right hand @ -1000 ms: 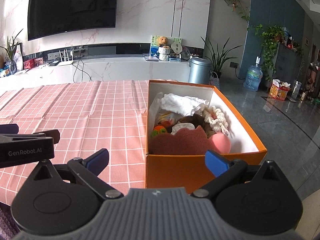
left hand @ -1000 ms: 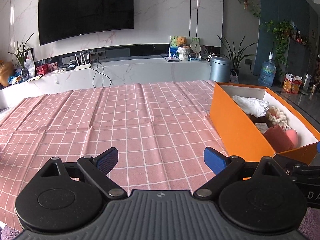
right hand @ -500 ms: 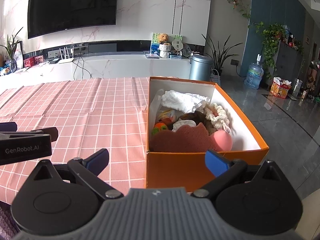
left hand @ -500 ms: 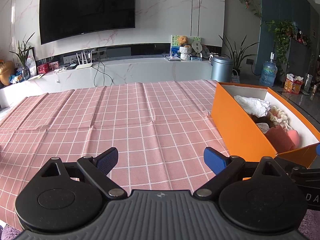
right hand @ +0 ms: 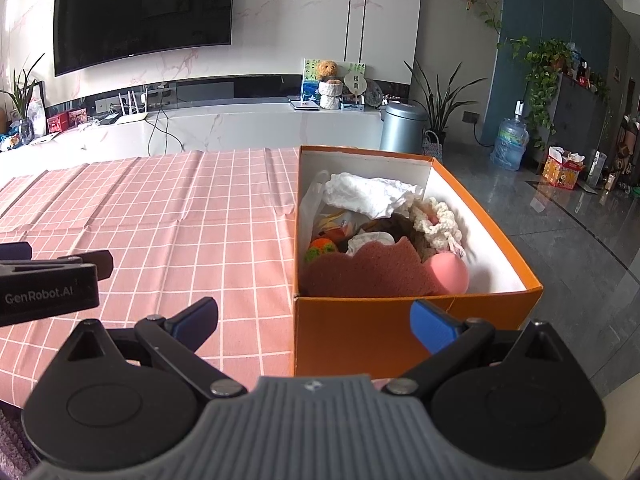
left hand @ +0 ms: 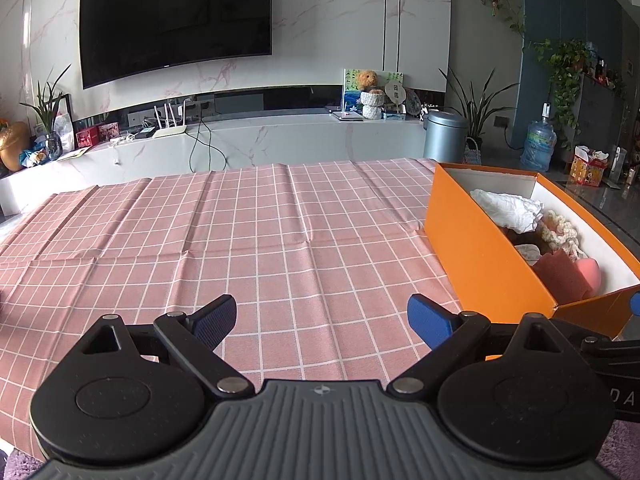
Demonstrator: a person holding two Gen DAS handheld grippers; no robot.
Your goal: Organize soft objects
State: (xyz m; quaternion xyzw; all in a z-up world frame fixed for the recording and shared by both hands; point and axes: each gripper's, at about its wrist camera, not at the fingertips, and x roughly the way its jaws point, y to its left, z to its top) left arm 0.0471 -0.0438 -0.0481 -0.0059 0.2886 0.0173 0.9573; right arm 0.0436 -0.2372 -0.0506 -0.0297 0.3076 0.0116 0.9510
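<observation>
An orange box stands on the right part of the table and holds several soft things: a white cloth, a cream crocheted piece, a brown scalloped sponge, a pink ball and an orange-green ball. The box also shows in the left wrist view. My right gripper is open and empty in front of the box's near wall. My left gripper is open and empty over the bare cloth, left of the box.
A pink checked tablecloth covers the table. The left gripper's body shows at the left edge of the right wrist view. Beyond the table stand a white TV bench and a grey bin.
Both grippers have drawn back and risen slightly, so the box looks a little further off. Both stay open and empty.
</observation>
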